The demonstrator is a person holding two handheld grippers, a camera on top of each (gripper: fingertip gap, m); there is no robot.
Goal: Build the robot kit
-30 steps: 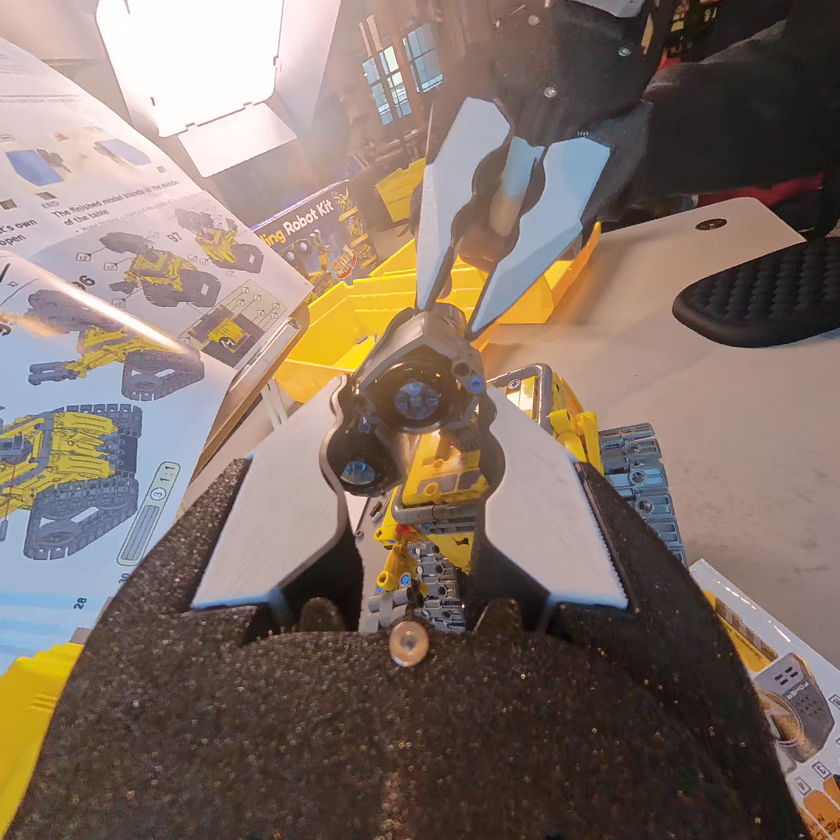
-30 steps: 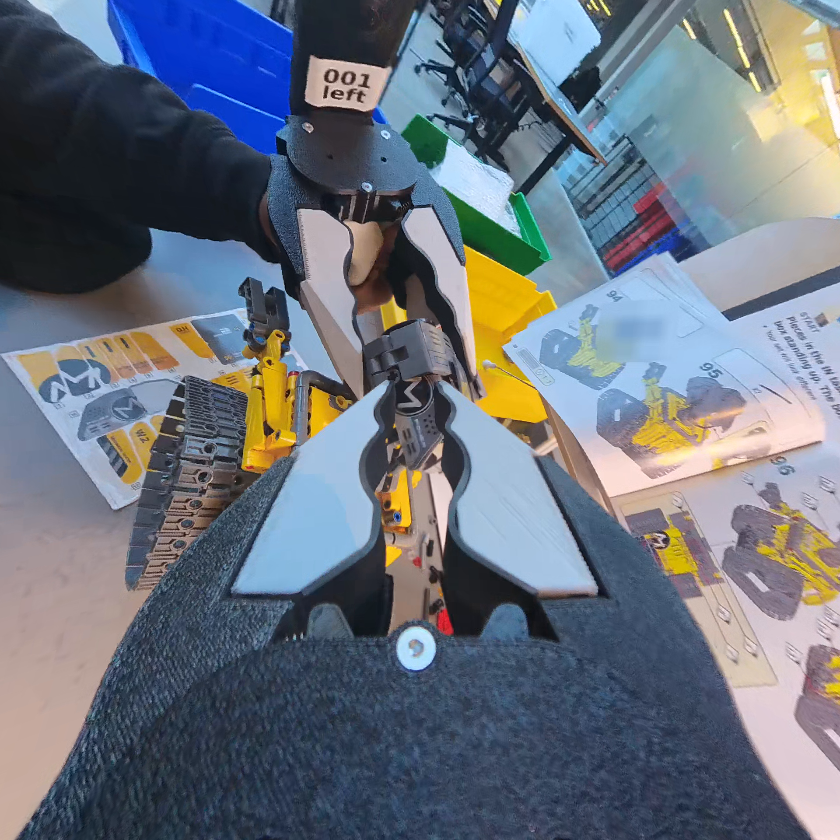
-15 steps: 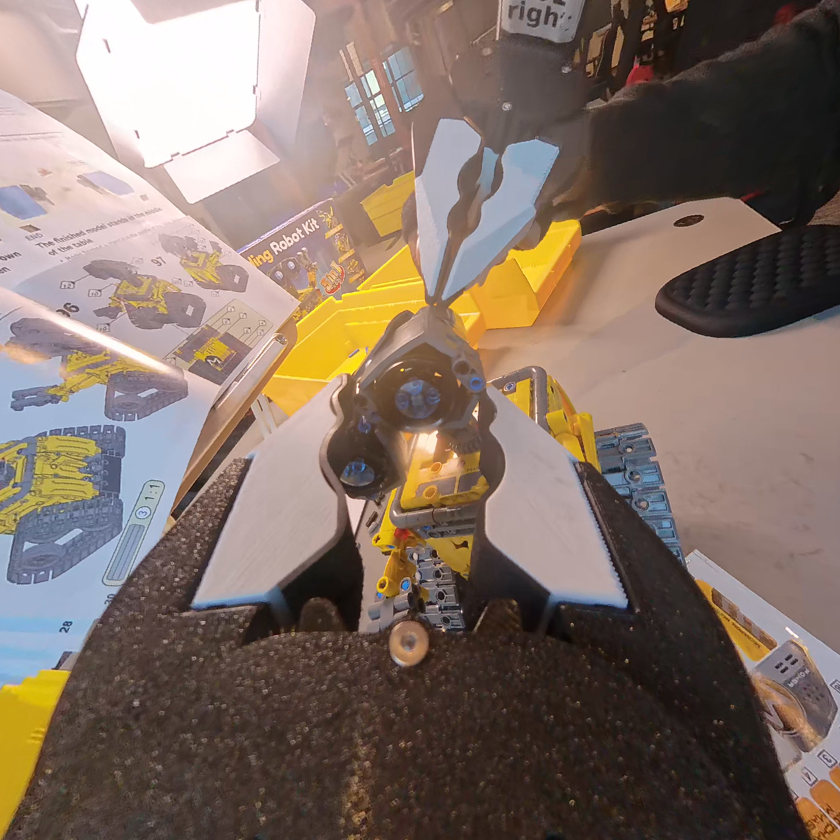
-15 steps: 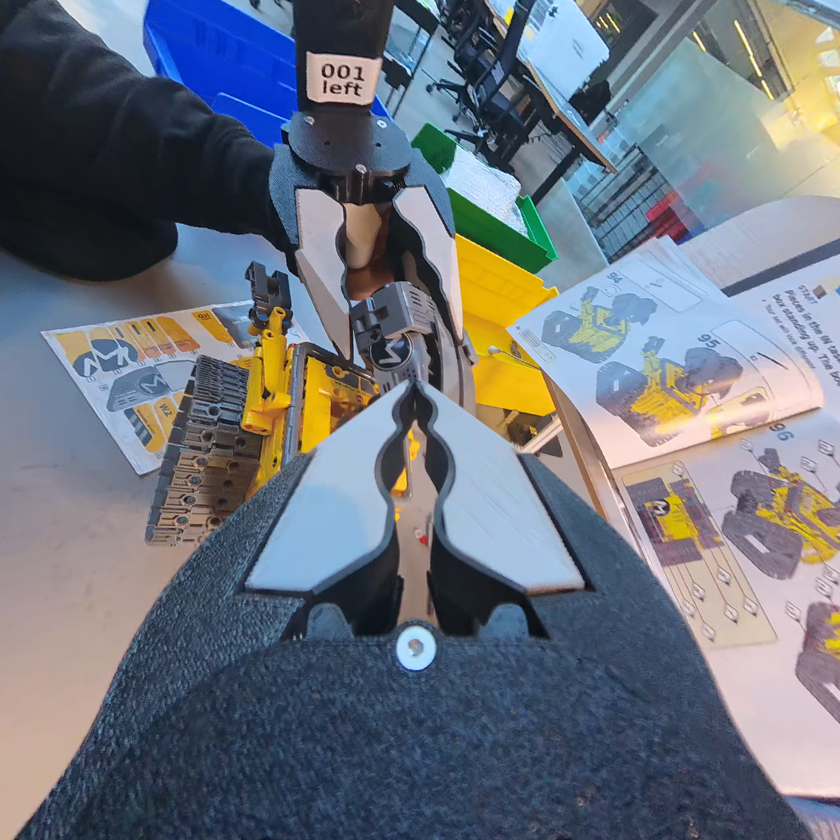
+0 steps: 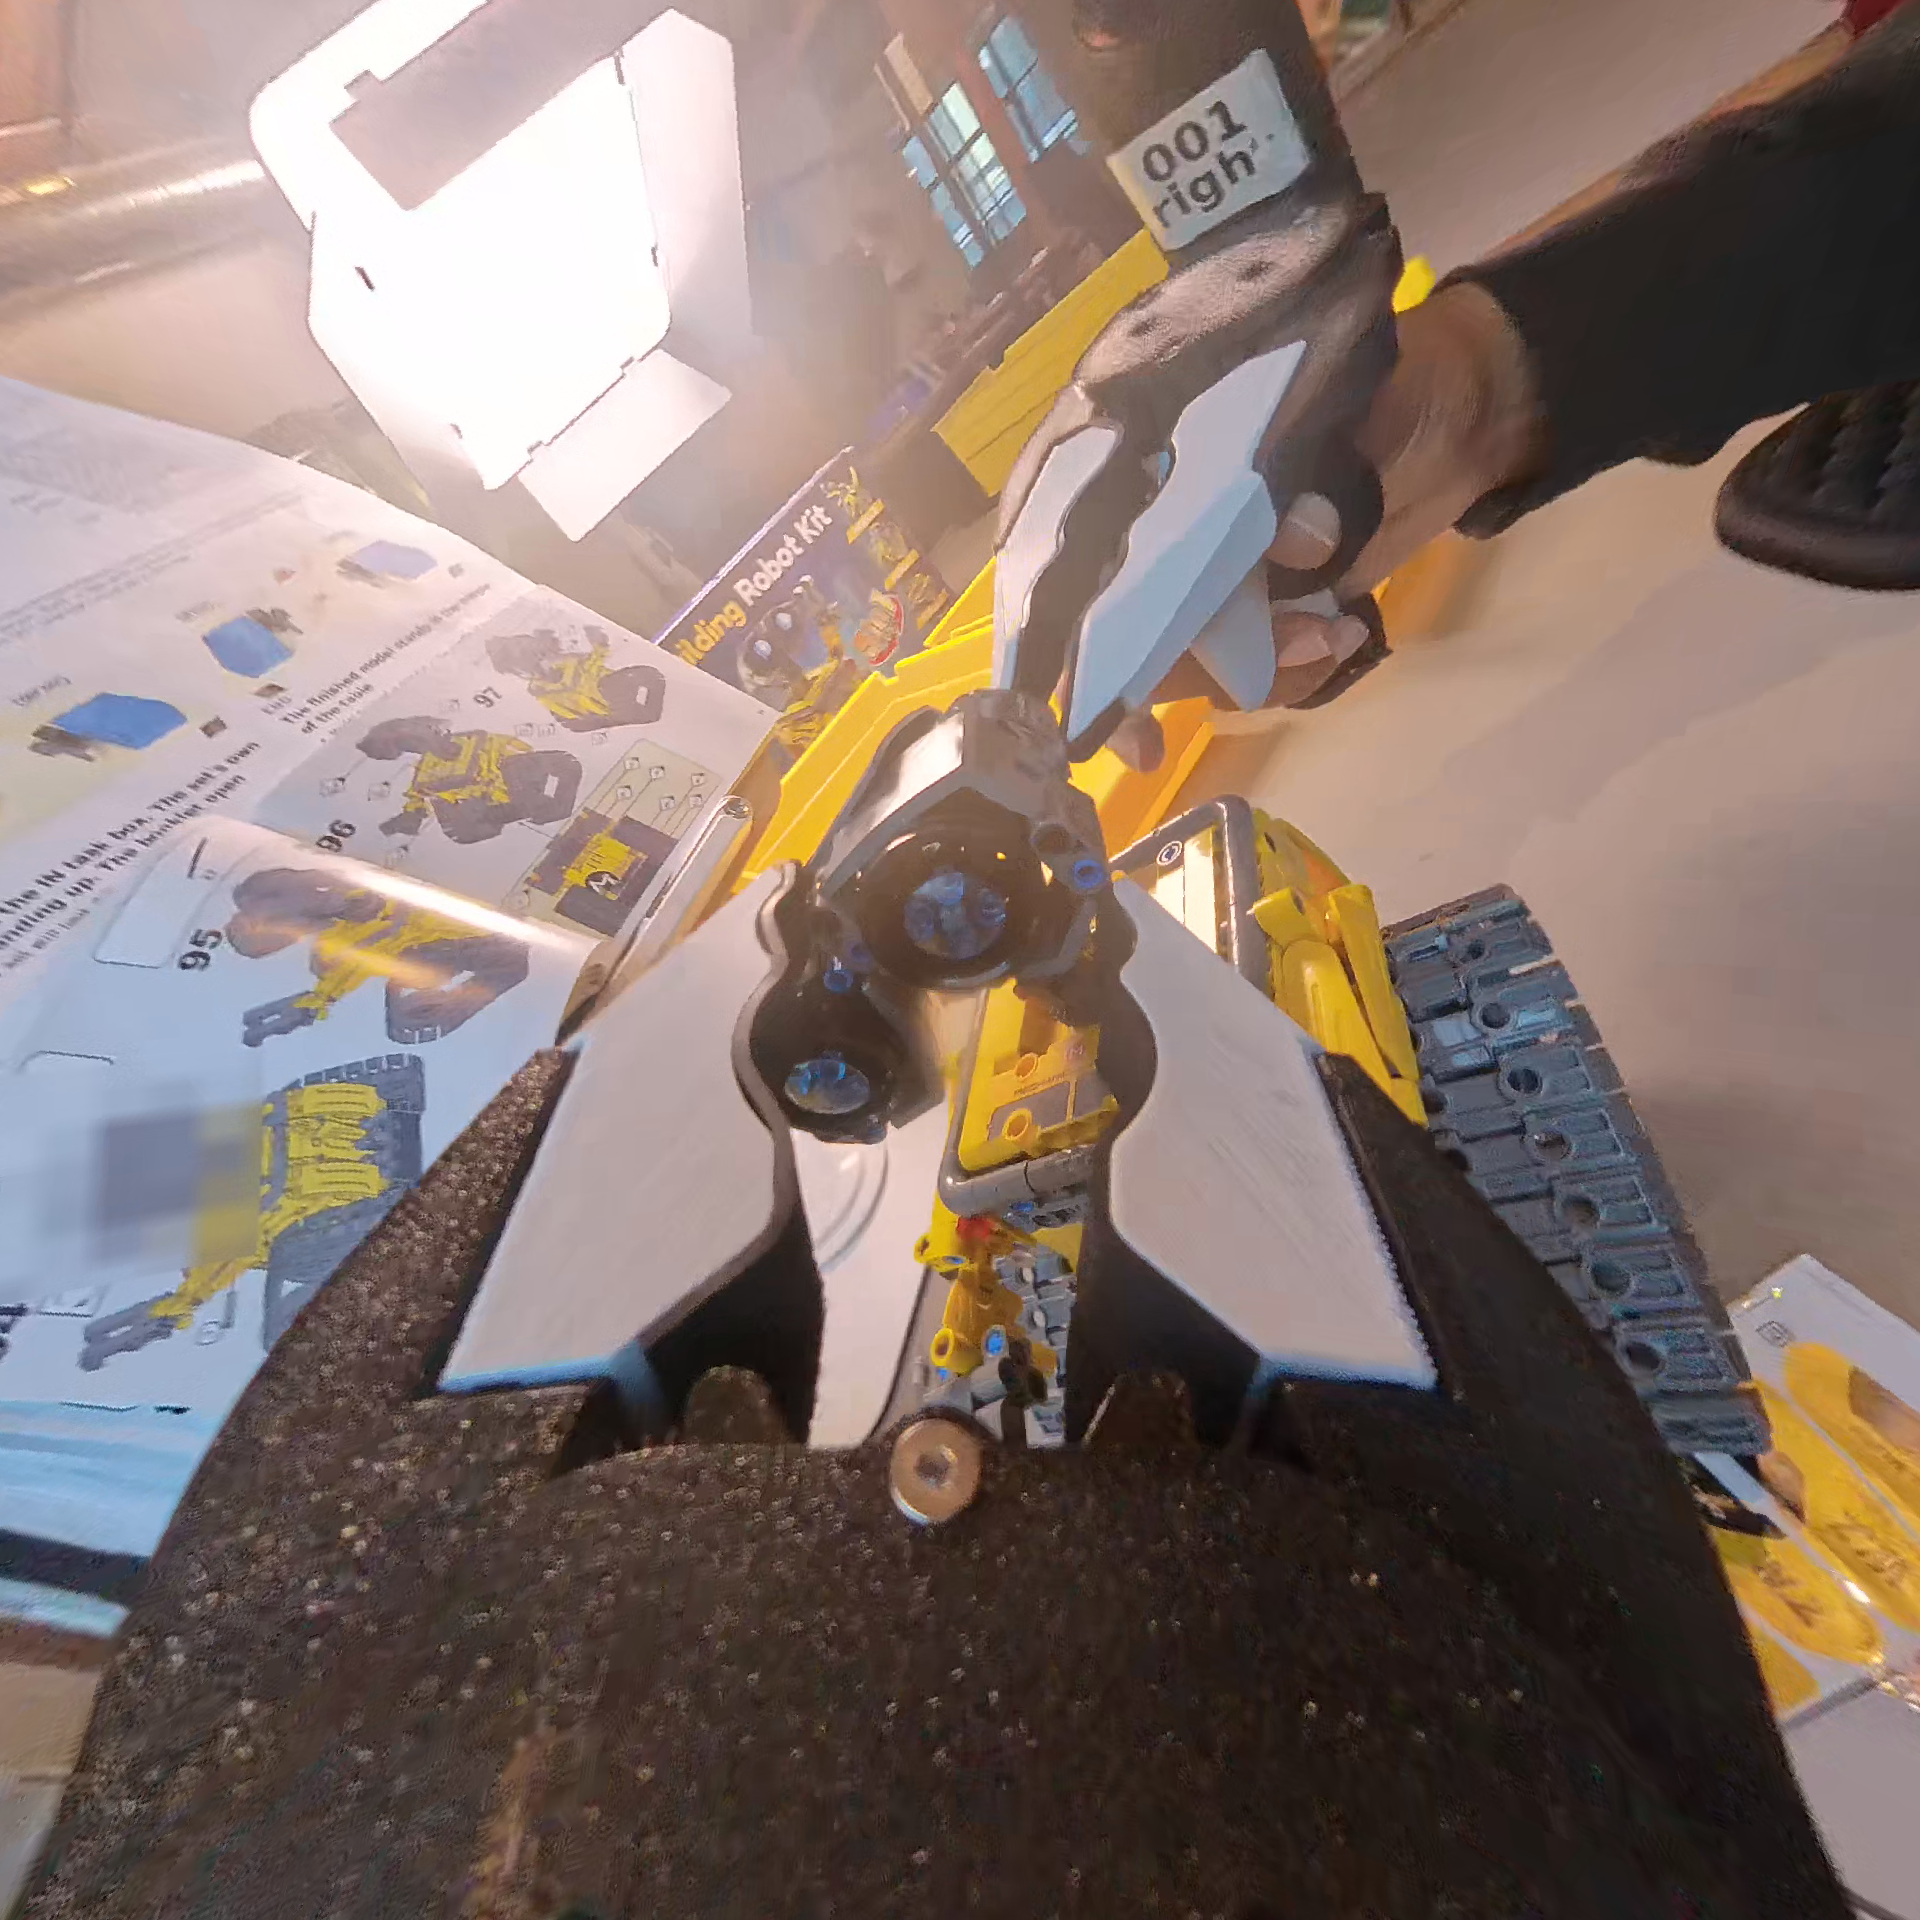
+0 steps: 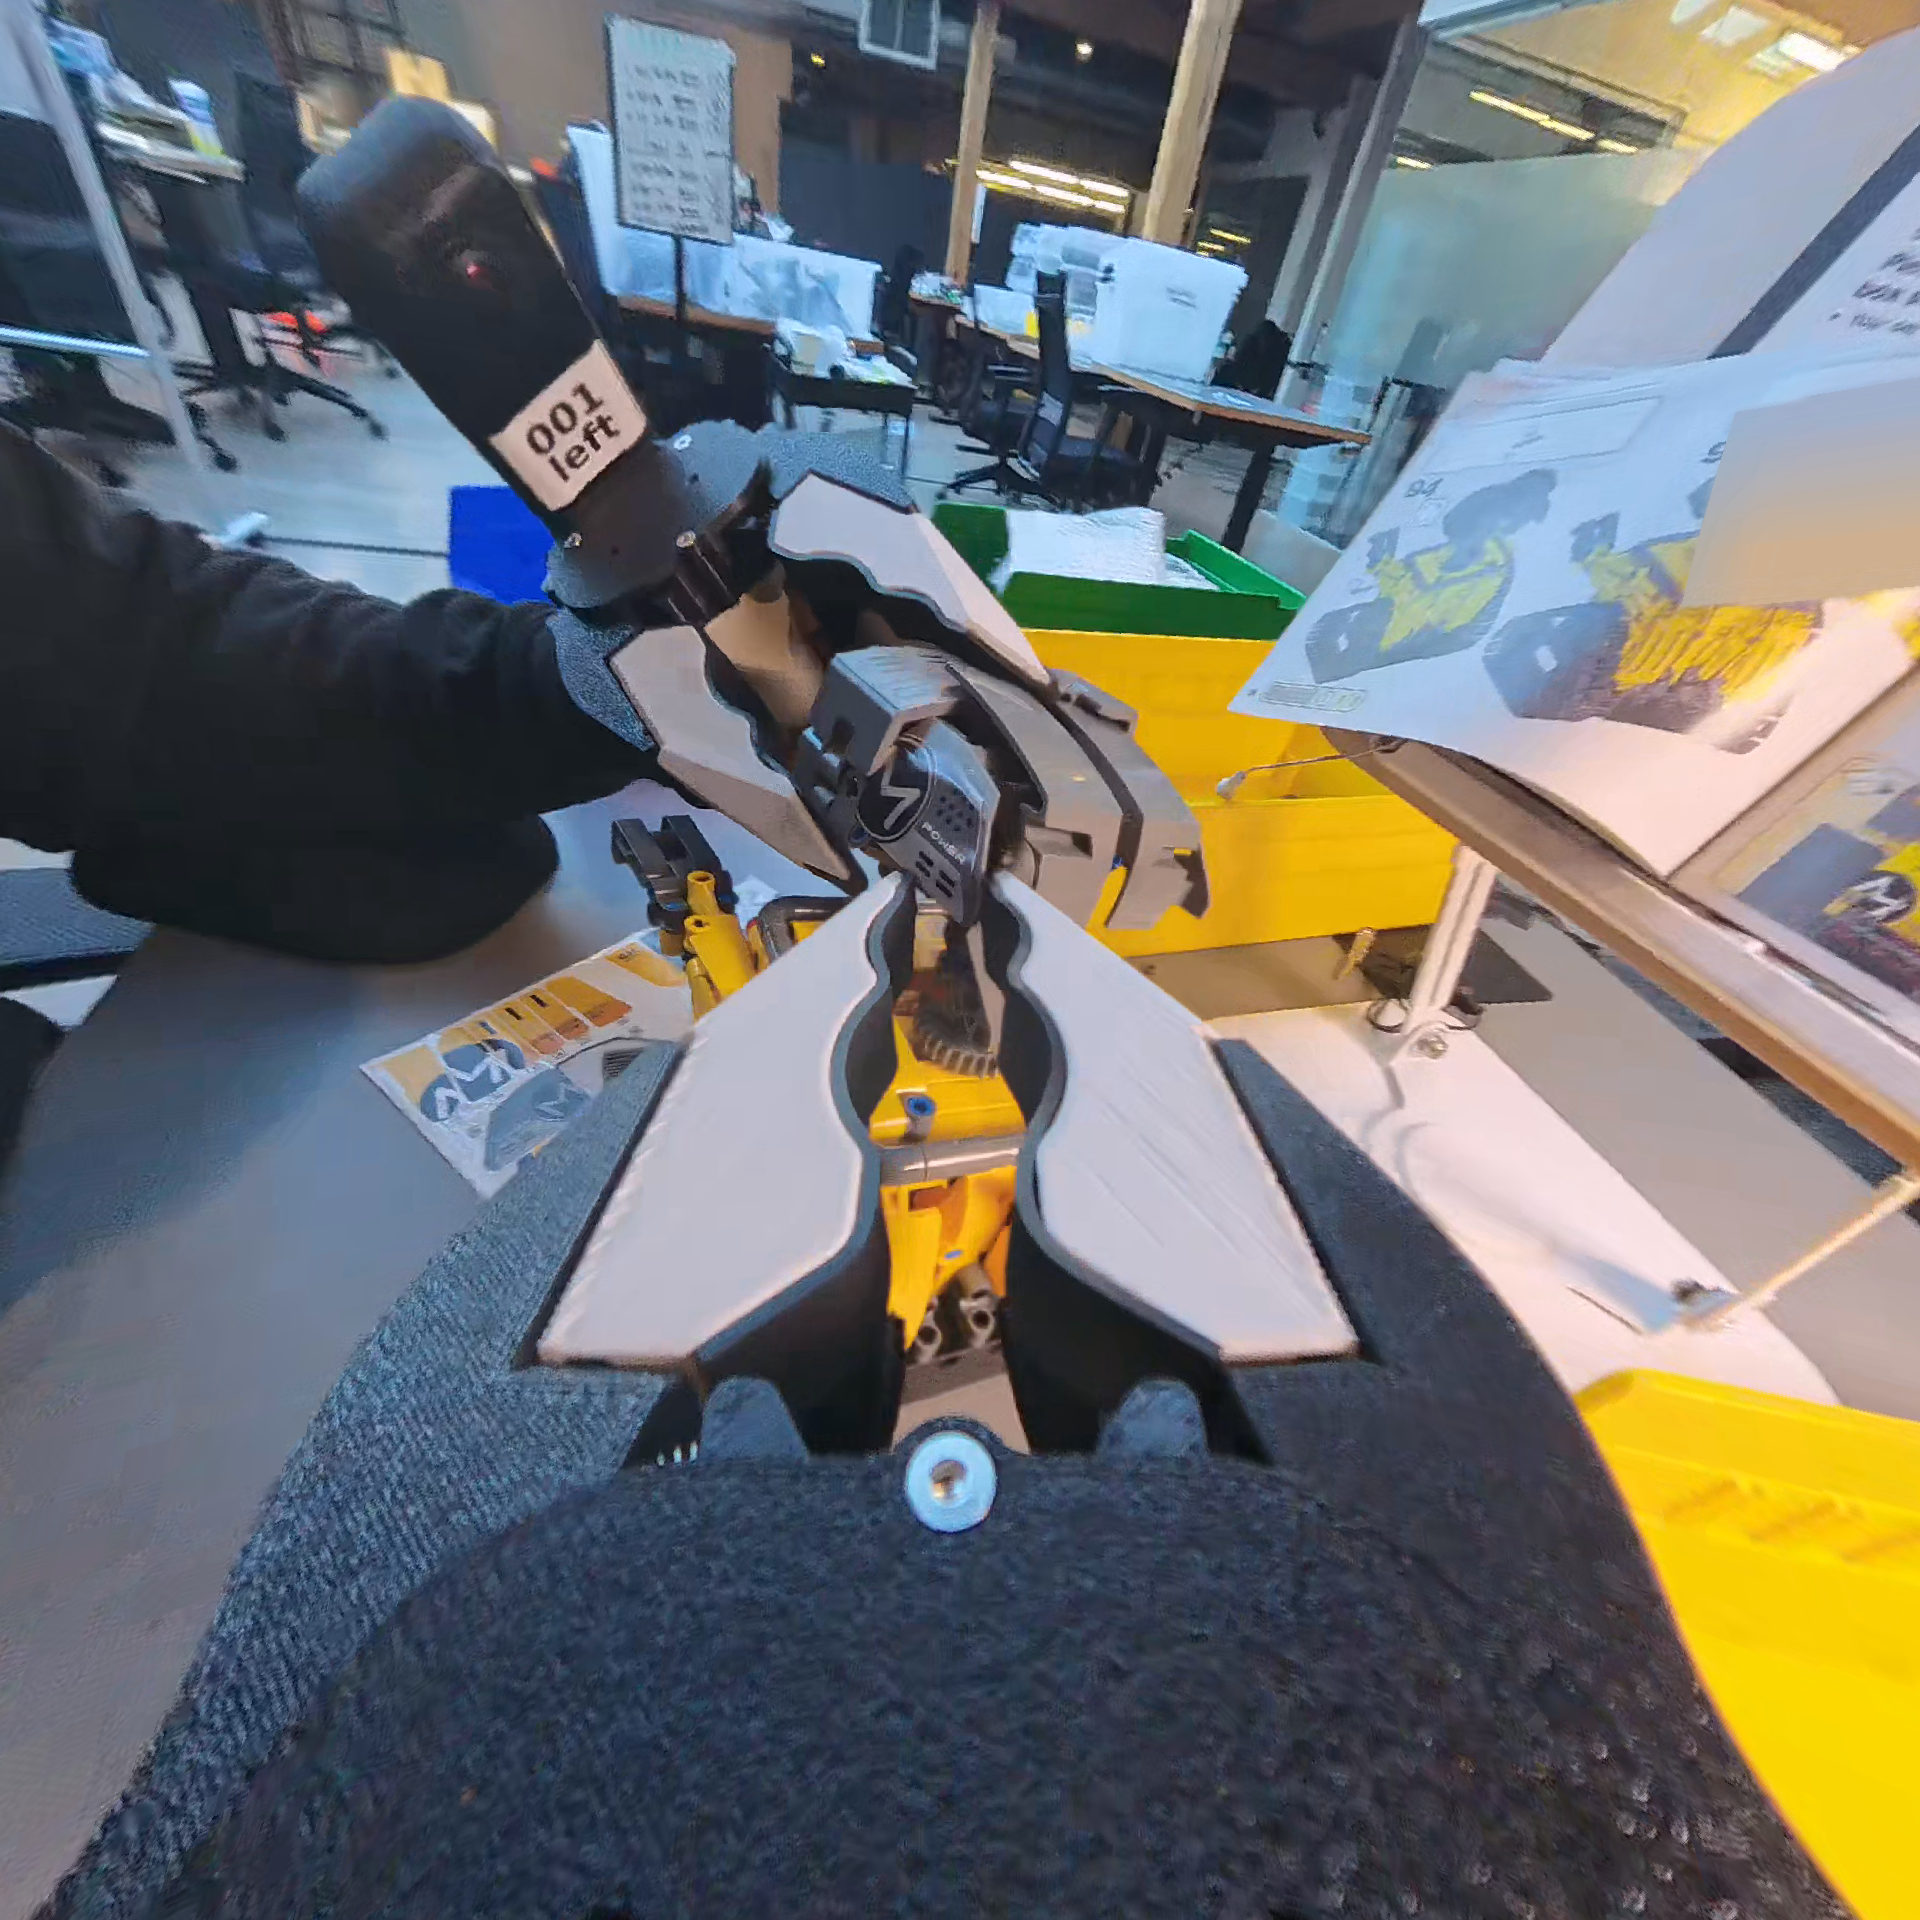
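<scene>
My left gripper (image 5: 945,935) is shut on a dark grey robot head (image 5: 940,904) with two round blue-lensed eyes, held above a yellow tracked model (image 5: 1299,966). The right gripper (image 5: 1039,707) comes in from above, held by a hand, its tips on the top back of the head. In the right wrist view my right gripper (image 6: 948,883) pinches the lower edge of the head's dark rear panel (image 6: 935,790). The left gripper (image 6: 935,769) clamps the head from the upper left. The model's yellow body (image 6: 935,1122) shows between my right fingers.
An open instruction booklet (image 5: 312,831) stands on a stand at the left, and it shows at the right in the other view (image 6: 1558,582). Yellow bins (image 6: 1299,831), a green bin (image 6: 1091,603), a kit box (image 5: 810,592), a sticker sheet (image 6: 520,1060) and a black pad (image 5: 1839,499) surround the model. My left and right fingertips are right by each other.
The right gripper was open around the head, then pulled back and shut, and now pinches the head's rear panel. The left gripper has tilted with the head still in it.
</scene>
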